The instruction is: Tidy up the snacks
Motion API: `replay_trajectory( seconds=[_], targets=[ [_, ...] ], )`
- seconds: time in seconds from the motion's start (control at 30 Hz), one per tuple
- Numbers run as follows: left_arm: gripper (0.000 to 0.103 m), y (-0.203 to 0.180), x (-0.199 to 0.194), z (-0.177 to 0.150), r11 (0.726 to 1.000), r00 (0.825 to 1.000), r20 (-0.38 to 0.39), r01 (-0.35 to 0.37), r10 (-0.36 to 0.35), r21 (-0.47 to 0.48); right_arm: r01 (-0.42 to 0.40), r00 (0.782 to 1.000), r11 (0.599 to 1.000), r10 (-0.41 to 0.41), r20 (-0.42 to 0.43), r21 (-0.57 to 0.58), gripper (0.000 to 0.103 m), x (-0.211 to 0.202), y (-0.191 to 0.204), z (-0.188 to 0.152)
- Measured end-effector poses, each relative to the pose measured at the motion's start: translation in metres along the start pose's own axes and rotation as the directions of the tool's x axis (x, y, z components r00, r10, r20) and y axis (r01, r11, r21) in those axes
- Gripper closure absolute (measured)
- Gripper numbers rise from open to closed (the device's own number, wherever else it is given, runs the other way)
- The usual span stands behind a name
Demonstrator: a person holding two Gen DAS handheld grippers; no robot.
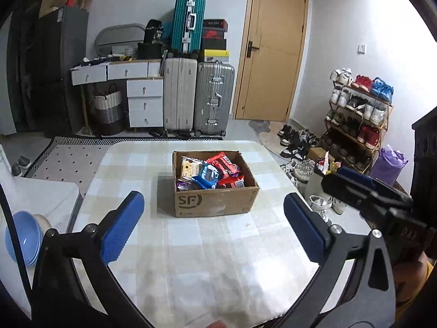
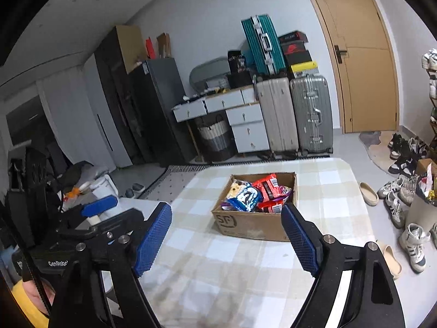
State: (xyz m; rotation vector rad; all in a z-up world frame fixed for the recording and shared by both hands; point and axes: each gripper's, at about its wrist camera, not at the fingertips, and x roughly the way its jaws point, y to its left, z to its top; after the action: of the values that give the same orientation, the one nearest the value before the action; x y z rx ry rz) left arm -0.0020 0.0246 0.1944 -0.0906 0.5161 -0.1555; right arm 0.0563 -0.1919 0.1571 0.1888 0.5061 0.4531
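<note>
Presently, status: snacks sit packed in the open brown cardboard box (image 1: 215, 191) printed "SF", centre of the frame on the pale checked tablecloth (image 1: 218, 246); no packet lies loose on the cloth.
Contents: blue crinkled biscuit packet (image 1: 206, 175) on top, red glossy wrappers (image 1: 225, 164) toward the box's upper right, a pale cracker pack (image 1: 188, 167) at its upper left, purple wrappers low at the left wall.
Risk, heaping: packets appear piled to rim height; a pad brushing the top layer could likely tip one over the wall.
Risk, box shift: the light carton stands free, so a sideways push may slide it across the cloth.
Risk, crushing: thin wrappers would probably deform under a hard squeeze.
Left gripper (image 1: 215, 224): lower frame, jaws spread wide, blue textured pads empty, aimed at the box and well short of it.
Right gripper (image 2: 226, 235): lower frame of its own view, jaws likewise wide and empty; its right pad overlaps the box's near corner in the picture, contact cannot be told.
Relation: the two tools sit side by side, apart.
</note>
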Motion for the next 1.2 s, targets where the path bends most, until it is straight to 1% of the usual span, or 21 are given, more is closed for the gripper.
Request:
replay_trajectory(
  seconds=[0.03, 0.1, 0.17, 0.27, 0.43, 0.5, 0.53, 0.57, 0.67, 0.77, 0.8, 0.83, 0.9, 0.97, 1.03, 1.2],
  targets=[
    [0.001, -0.002, -0.018, -0.006, 1.0, 1.0, 0.016, -0.002, 0.002, 0.003, 0.0, 1.0, 1.0, 0.0, 0.012, -0.004, 0.015, -0.012, 0.003, -0.003],
    [0.001, -0.007, -0.041, -0.014, 1.0, 0.999, 0.039, -0.011, 0.01, 0.017, 0.008, 1.0, 1.0, -0.007, 0.028, -0.02, 0.014, -0.029, 0.011, -0.009],
    [0.001, -0.012, -0.072, -0.031, 0.999, 0.997, 0.071, -0.026, 0.023, 0.047, 0.012, 0.999, 0.999, -0.01, 0.039, -0.042, 0.014, -0.047, 0.022, -0.02],
    [0.001, -0.015, -0.104, -0.054, 0.995, 0.993, 0.099, -0.064, 0.056, 0.076, 0.021, 0.998, 0.997, -0.017, 0.057, -0.074, 0.013, -0.067, 0.035, -0.038],
    [0.001, -0.013, -0.137, -0.084, 0.996, 0.993, 0.106, -0.066, 0.06, 0.056, 0.026, 0.993, 0.997, -0.017, 0.116, -0.079, 0.011, -0.088, 0.044, -0.071],
    [0.001, -0.011, -0.145, -0.094, 0.996, 0.991, 0.114, -0.072, 0.066, 0.05, 0.03, 0.99, 0.996, -0.019, 0.139, -0.08, 0.01, -0.092, 0.043, -0.084],
    [0.001, -0.009, -0.141, -0.095, 0.996, 0.991, 0.115, -0.077, 0.071, 0.052, 0.034, 0.989, 0.996, -0.022, 0.143, -0.078, 0.01, -0.09, 0.042, -0.089],
    [0.001, -0.009, -0.144, -0.1, 0.994, 0.989, 0.124, -0.092, 0.084, 0.056, 0.036, 0.989, 0.997, -0.025, 0.143, -0.073, 0.009, -0.088, 0.039, -0.093],
    [0.001, -0.005, -0.136, -0.103, 0.993, 0.987, 0.129, -0.105, 0.097, 0.062, 0.035, 0.993, 0.998, -0.029, 0.114, -0.055, 0.009, -0.075, 0.03, -0.106],
    [0.001, 0.003, -0.11, -0.103, 0.994, 0.99, 0.105, -0.095, 0.09, 0.049, 0.036, 0.996, 0.998, -0.032, 0.08, -0.047, 0.009, -0.057, 0.016, -0.116],
    [0.001, 0.006, -0.094, -0.101, 0.994, 0.992, 0.091, -0.093, 0.088, 0.051, 0.043, 0.997, 0.998, -0.039, 0.07, -0.042, 0.009, -0.046, 0.009, -0.117],
    [0.001, 0.008, -0.085, -0.107, 0.994, 0.992, 0.083, -0.1, 0.095, 0.055, 0.046, 0.997, 0.998, -0.043, 0.062, -0.039, 0.009, -0.04, 0.006, -0.119],
    [0.001, 0.016, -0.051, -0.107, 0.992, 0.99, 0.081, -0.116, 0.111, 0.051, 0.047, 0.998, 0.998, -0.046, 0.044, -0.03, 0.01, -0.024, -0.005, -0.122],
    [0.001, 0.024, -0.027, -0.114, 0.993, 0.994, 0.04, -0.107, 0.106, 0.039, 0.058, 0.998, 0.998, -0.058, 0.027, -0.024, 0.01, -0.007, -0.016, -0.124],
    [0.001, 0.03, 0.001, -0.113, 0.993, 0.994, 0.016, -0.11, 0.109, 0.031, 0.065, 0.998, 0.998, -0.065, 0.015, -0.015, 0.01, 0.009, -0.026, -0.128],
    [0.001, 0.049, 0.06, -0.107, 0.995, 0.995, -0.015, -0.097, 0.097, 0.002, 0.076, 0.997, 0.997, -0.076, -0.018, 0.014, 0.01, 0.041, -0.046, -0.127]
  ],
)
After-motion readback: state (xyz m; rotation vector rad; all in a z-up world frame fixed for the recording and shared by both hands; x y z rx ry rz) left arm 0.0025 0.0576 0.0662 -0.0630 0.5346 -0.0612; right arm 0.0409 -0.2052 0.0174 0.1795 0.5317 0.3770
